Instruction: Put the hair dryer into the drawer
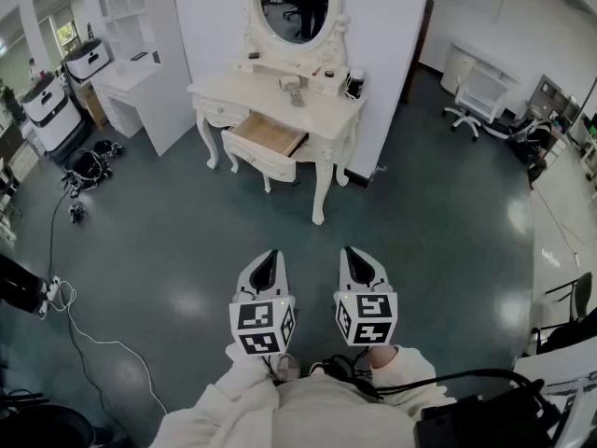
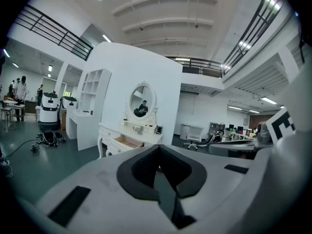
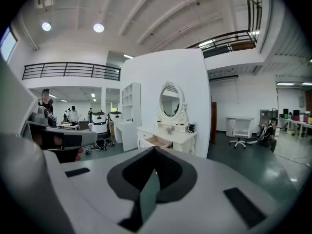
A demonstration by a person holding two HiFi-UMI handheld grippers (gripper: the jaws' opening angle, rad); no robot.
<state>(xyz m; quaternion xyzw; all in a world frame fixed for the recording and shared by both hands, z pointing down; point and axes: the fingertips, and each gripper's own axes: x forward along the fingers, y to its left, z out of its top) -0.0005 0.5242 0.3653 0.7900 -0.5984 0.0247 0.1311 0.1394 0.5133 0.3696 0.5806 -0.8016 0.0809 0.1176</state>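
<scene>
Well ahead of both grippers, across a stretch of dark green floor (image 1: pixel 187 241), the hair dryer (image 1: pixel 292 89) lies on top of a white vanity table (image 1: pixel 229 90), in front of the base of its oval mirror (image 1: pixel 297 3). It is far from either pair of jaws. Below the dryer and a little nearer to the grippers, the drawer (image 1: pixel 268 140) stands pulled out of the table's front, its wooden inside showing.

From the left gripper view the dryer (image 2: pixel 139 129) is a small shape on the tabletop, above and beyond the jaw tips and slightly to their left, with the open drawer (image 2: pixel 127 141) just under it. From the right gripper view the dryer (image 3: pixel 168 129) sits above and beyond the tips and slightly to their right, the drawer (image 3: pixel 158 141) again just beneath.

The left gripper (image 1: pixel 269 261) is held low in front of the person, pointing toward the table. Its jaws are closed together at the tips (image 2: pixel 158 150), with nothing between them and nothing touching them. The right gripper (image 1: pixel 359 259) sits just beside it, level with it and apart from it. Its jaws also meet at the tips (image 3: pixel 154 151), holding nothing.
</scene>
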